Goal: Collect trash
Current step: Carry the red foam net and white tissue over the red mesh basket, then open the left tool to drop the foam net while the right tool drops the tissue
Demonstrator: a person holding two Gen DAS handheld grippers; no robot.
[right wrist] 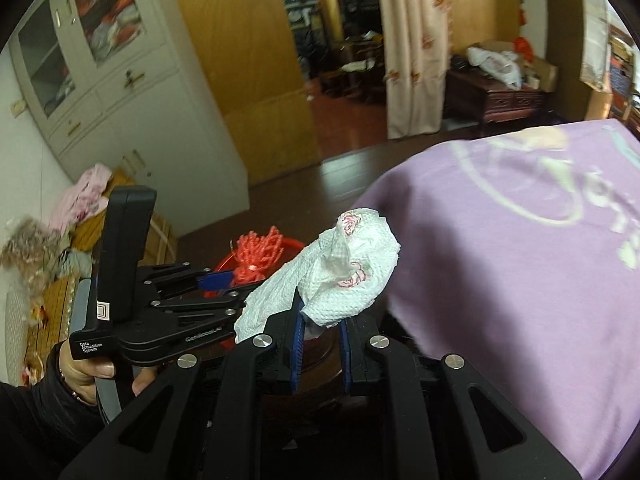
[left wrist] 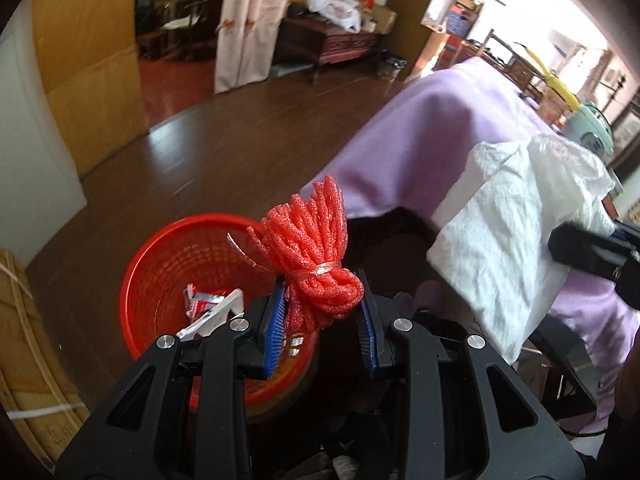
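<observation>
My left gripper (left wrist: 323,304) is shut on a bundle of red foam netting (left wrist: 312,240) tied with a ribbon, held above the right rim of a red mesh waste basket (left wrist: 160,264). Wrappers and a white scrap lie inside the basket. My right gripper (right wrist: 322,320) is shut on a crumpled white paper towel (right wrist: 344,276) with a pink flower print. The towel (left wrist: 508,240) shows large at the right of the left wrist view. Seen from the right wrist, the left gripper (right wrist: 224,280) holds the netting (right wrist: 256,256) over the basket (right wrist: 292,245), with a hand (right wrist: 84,376) on its handle.
A table under a purple cloth (left wrist: 448,136) stands to the right of the basket. Dark wood floor (left wrist: 224,152) stretches beyond. A white cabinet (right wrist: 120,80), a bamboo mat with clothes (right wrist: 80,208), a curtain (left wrist: 248,24) and a low wooden chest (left wrist: 332,44) line the room.
</observation>
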